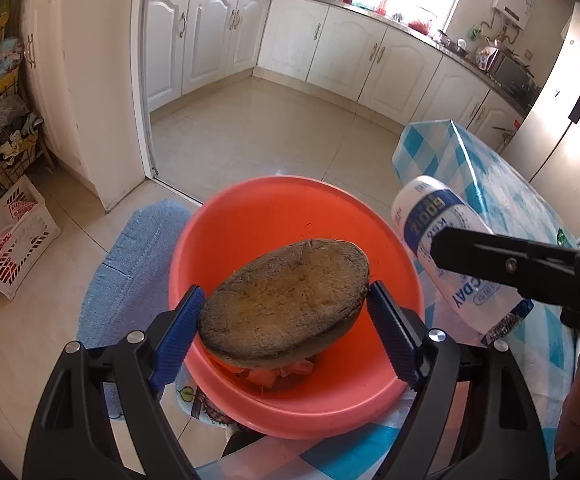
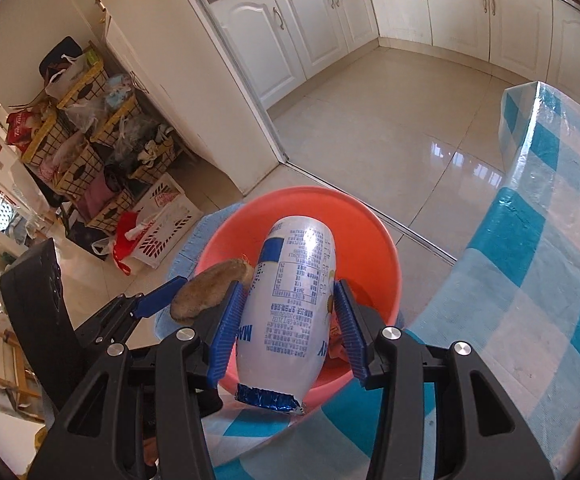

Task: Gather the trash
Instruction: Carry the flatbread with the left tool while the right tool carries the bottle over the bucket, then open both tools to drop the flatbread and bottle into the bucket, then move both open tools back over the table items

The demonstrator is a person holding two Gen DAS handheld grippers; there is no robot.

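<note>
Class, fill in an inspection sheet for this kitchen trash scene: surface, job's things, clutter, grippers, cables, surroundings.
Surface: checked tablecloth, blue and white.
Job's things: brown husk and white bottle held over the orange basin; scraps inside.
Clutter: wire baskets stuffed with bags; white crate.
Grippers: left gripper clamps the husk; right gripper clamps the bottle.
Cables: nothing seen.
Surroundings: white cabinets, tiled floor.

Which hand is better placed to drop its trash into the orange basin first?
Probably the left. Its tongs hold the brown shell directly over the orange basin. The right tongs hold the white bottle nearer the basin's rim, beside the table.
</note>
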